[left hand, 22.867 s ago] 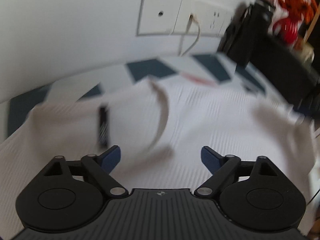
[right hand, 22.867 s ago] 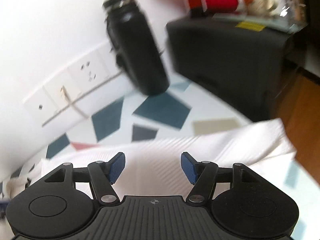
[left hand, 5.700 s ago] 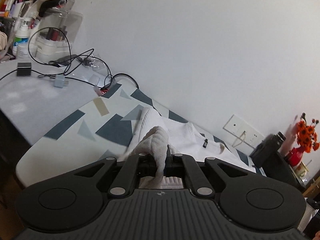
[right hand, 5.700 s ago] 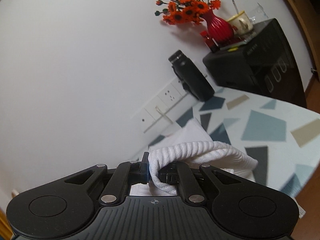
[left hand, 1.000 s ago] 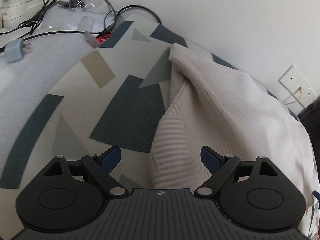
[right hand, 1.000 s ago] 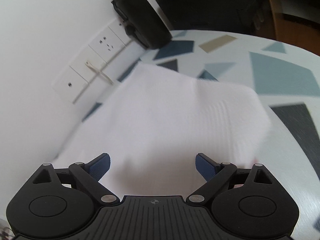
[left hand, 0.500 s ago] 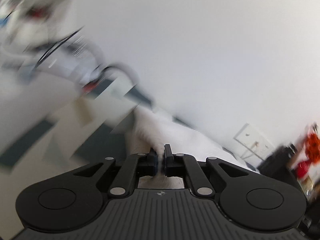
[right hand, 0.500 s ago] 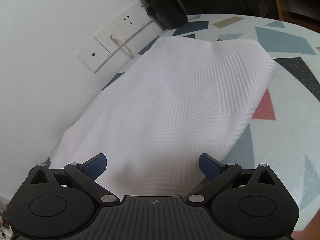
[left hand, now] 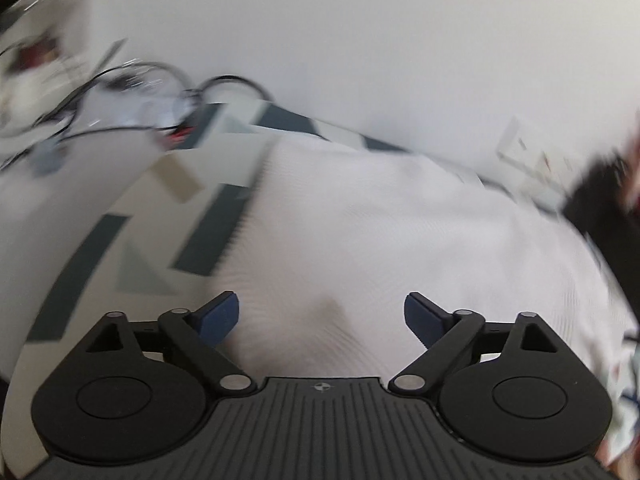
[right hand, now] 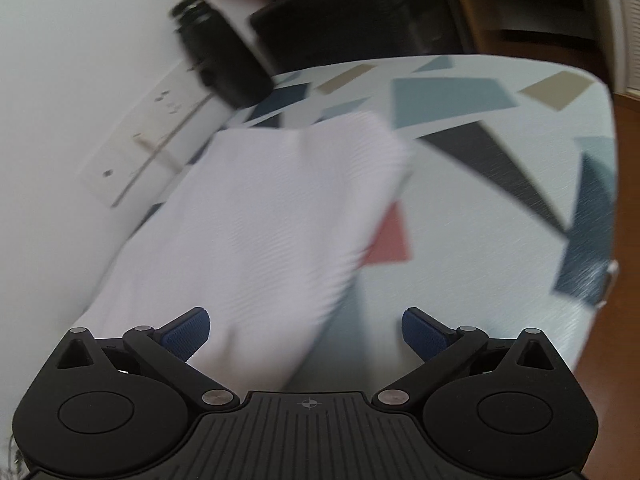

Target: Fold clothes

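Left wrist view, blurred: the left claw [left hand: 322, 316] is spread wide with nothing between its blue pads, hanging low over a folded white garment [left hand: 392, 236] that lies flat on the patterned tabletop [left hand: 132, 216]. The garment's left edge runs beside dark triangles of the pattern. Tangled black cables [left hand: 132, 100] sit at the far left near the white wall [left hand: 360, 32]. Right wrist view: the right claw [right hand: 306, 330] is likewise spread and empty, its left pad over the garment's [right hand: 264, 216] near corner, its right pad over bare tabletop [right hand: 480, 200]. Beyond the garment a black bottle [right hand: 224, 56] stands by a wall socket [right hand: 140, 148].
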Motion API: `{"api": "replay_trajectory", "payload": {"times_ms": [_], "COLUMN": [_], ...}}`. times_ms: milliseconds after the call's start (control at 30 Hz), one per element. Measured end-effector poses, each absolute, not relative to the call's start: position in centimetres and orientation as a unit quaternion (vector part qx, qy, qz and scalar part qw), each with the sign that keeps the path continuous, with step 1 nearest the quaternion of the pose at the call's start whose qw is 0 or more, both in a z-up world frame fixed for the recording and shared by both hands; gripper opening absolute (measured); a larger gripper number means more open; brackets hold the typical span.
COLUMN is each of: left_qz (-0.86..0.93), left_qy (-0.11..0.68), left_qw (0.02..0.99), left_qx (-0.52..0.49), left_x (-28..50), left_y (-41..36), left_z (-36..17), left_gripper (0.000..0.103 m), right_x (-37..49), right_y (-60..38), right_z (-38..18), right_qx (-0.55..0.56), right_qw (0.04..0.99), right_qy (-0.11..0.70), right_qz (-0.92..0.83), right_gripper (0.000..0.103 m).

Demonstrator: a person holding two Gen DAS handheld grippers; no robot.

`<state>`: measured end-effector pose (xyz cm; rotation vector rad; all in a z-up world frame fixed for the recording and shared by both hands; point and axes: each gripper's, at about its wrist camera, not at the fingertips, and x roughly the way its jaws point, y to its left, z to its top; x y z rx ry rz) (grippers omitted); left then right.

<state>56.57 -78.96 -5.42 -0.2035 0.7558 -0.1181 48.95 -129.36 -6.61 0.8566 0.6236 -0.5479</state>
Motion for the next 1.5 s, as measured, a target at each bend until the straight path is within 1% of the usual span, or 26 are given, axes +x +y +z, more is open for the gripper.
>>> {"api": "replay_trajectory", "payload": {"times_ms": [133, 200, 300, 333, 400, 433, 467, 533, 600, 700, 867, 1067, 1233, 1400, 1433, 1467, 1500], "left_qz": [-0.079, -0.081, -0.081, -0.078, -0.068, -0.063, -0.057, -0.046, -0.035, -0.020, 0.000, -0.011, -0.007, -0.003, -0.003, -0.003, -0.002], "left_qy": [0.400, 0.404, 0.411, 0.417, 0.430, 0.435, 0.439, 0.448, 0.457, 0.464, 0.478, 0.486, 0.488, 0.486, 0.486, 0.485, 0.480], "left_qw": [0.909, 0.909, 0.907, 0.905, 0.900, 0.898, 0.896, 0.893, 0.889, 0.884, 0.877, 0.873, 0.872, 0.873, 0.873, 0.873, 0.876], "left_qx": [-0.086, -0.063, -0.031, -0.027, -0.026, -0.026, -0.024, -0.007, 0.017, 0.055, 0.041, 0.048, 0.047, 0.045, 0.046, 0.047, 0.047], "left_x": [56.7, 56.4, 56.5, 56.8, 57.7, 58.0, 58.2, 58.5, 58.8, 59.1, 59.7, 60.3, 60.3, 60.3, 60.3, 60.2, 60.1], "left_y": [-81.5, -82.4, -83.4, -83.6, -83.7, -83.8, -83.9, -84.6, -85.3, -86.6, -86.7, -86.6, -86.6, -86.8, -86.8, -86.8, -86.9], "left_z": [-6.6, -6.9, -7.5, -7.7, -8.3, -8.5, -8.5, -8.7, -8.9, -9.3, -9.3, -9.3, -9.4, -9.4, -9.3, -9.3, -9.1], "left_gripper": [0.094, 0.099, 0.101, 0.101, 0.101, 0.102, 0.102, 0.102, 0.102, 0.103, 0.103, 0.103, 0.103, 0.103, 0.103, 0.103, 0.103], "right_x": [48.2, 48.0, 48.3, 48.7, 49.7, 50.2, 50.9, 52.1, 53.4, 55.2, 57.1, 57.1, 56.9, 57.4, 57.4, 57.3, 57.2], "right_y": [-133.1, -135.2, -137.7, -138.3, -139.3, -139.6, -139.4, -138.7, -138.1, -137.1, -134.8, -133.5, -133.6, -133.2, -133.1, -133.0, -133.0], "right_z": [-7.3, -7.9, -8.8, -9.0, -9.7, -10.1, -10.1, -9.7, -9.4, -8.9, -8.6, -8.9, -9.2, -9.2, -9.2, -9.2, -9.2], "right_qx": [0.430, 0.458, 0.504, 0.517, 0.542, 0.552, 0.541, 0.504, 0.467, 0.409, 0.316, 0.291, 0.302, 0.271, 0.268, 0.265, 0.263], "right_qw": [0.814, 0.801, 0.789, 0.787, 0.779, 0.775, 0.781, 0.800, 0.816, 0.837, 0.865, 0.872, 0.871, 0.876, 0.876, 0.877, 0.877], "right_qy": [0.276, 0.267, 0.231, 0.223, 0.214, 0.212, 0.220, 0.240, 0.260, 0.289, 0.321, 0.305, 0.286, 0.306, 0.307, 0.307, 0.306], "right_qz": [-0.277, -0.277, -0.263, -0.253, -0.230, -0.222, -0.220, -0.220, -0.220, -0.219, -0.223, -0.248, -0.260, -0.257, -0.257, -0.259, -0.260], "right_gripper": [0.102, 0.102, 0.102, 0.100, 0.089, 0.087, 0.085, 0.087, 0.102, 0.102, 0.102, 0.102, 0.102, 0.102, 0.102, 0.098, 0.092]}}
